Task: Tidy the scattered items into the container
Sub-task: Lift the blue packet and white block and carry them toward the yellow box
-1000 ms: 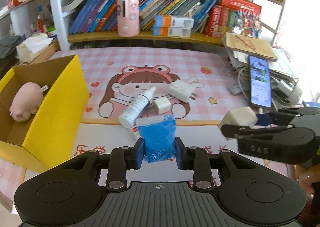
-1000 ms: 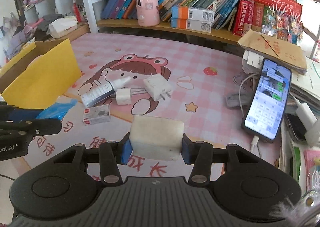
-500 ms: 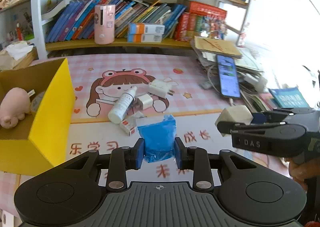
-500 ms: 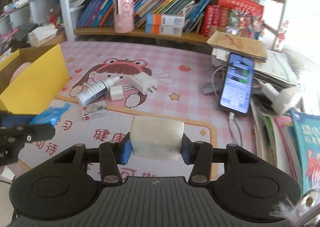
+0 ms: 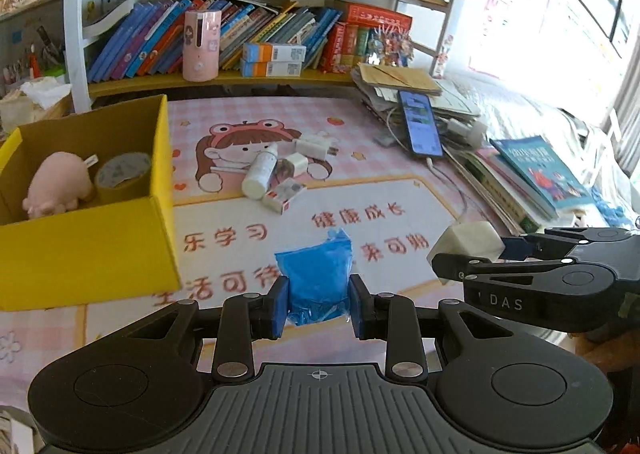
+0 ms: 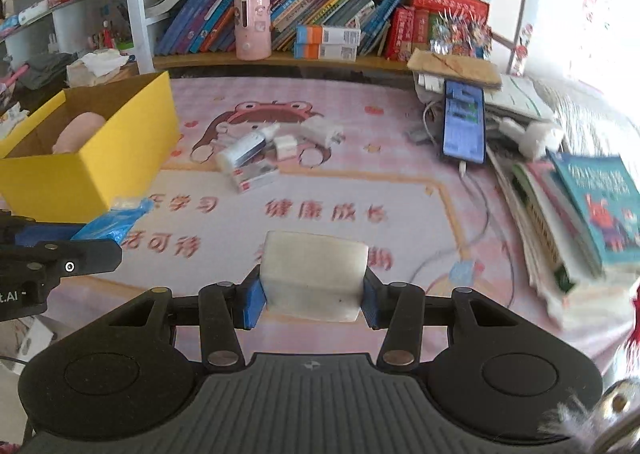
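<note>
Blue padded fingers (image 5: 279, 306) of the left claw (image 5: 319, 304) are clenched on a blue plastic packet (image 5: 316, 282), which is held above the bench (image 5: 400, 190) just right of the yellow box (image 5: 92, 250). A white block (image 6: 314, 278) is gripped between the jaws of the right claw (image 6: 312, 294), farther right of the box. Inside the yellow box a pink plush pig (image 5: 58, 184) and a tape roll (image 5: 122, 176) are seen side by side. Beyond the box's right wall, a white spray bottle (image 5: 260, 172), a small red-and-white carton (image 5: 284, 194), a small white cube charger (image 5: 297, 164) and a white plug adapter (image 5: 314, 144) are clustered on the pink cartoon mat (image 5: 248, 138). Well right of the box a phone (image 5: 420, 122) is propped against stacked papers.
</note>
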Available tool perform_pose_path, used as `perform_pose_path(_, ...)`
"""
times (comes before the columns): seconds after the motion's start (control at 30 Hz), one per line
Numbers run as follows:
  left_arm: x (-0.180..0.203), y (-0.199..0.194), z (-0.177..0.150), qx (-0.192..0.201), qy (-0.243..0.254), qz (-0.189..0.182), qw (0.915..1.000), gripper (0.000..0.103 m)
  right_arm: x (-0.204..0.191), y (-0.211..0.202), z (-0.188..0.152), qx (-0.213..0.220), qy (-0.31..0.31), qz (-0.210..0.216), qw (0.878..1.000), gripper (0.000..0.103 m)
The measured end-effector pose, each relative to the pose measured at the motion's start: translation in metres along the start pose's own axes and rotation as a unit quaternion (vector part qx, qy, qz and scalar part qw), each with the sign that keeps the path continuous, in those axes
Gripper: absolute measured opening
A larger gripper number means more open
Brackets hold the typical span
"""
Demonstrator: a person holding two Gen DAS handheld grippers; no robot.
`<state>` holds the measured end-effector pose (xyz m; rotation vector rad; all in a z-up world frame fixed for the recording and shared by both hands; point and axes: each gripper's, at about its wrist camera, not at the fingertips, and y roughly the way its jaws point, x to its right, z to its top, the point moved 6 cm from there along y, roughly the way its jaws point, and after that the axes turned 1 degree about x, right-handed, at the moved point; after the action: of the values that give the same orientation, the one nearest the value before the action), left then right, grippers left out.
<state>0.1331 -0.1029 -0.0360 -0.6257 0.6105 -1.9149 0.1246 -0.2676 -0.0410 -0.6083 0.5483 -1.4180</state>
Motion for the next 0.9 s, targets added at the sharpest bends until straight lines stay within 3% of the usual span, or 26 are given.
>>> perform_pose_path(0.17, -0.015, -0.024, -0.016, -0.001, -0.002, 0.001, 1.0, 0.029, -0.03, -0.014, -0.01, -0.005, -0.004, 0.012, 1.0, 0.045)
perform_pose_path(0.47, -0.063, -0.062, -0.042, 0.003, -0.05, 0.04, 0.9979, 0.029, -0.095, -0.021, -0.017, -0.016, -0.055, 0.062, 0.996, 0.045)
perform_pose_path(0.9, -0.132, -0.104, -0.069, 0.021, -0.125, 0.111, 0.9856, 0.029, -0.19, -0.019, -0.009, -0.018, -0.161, 0.158, 0.974, 0.044)
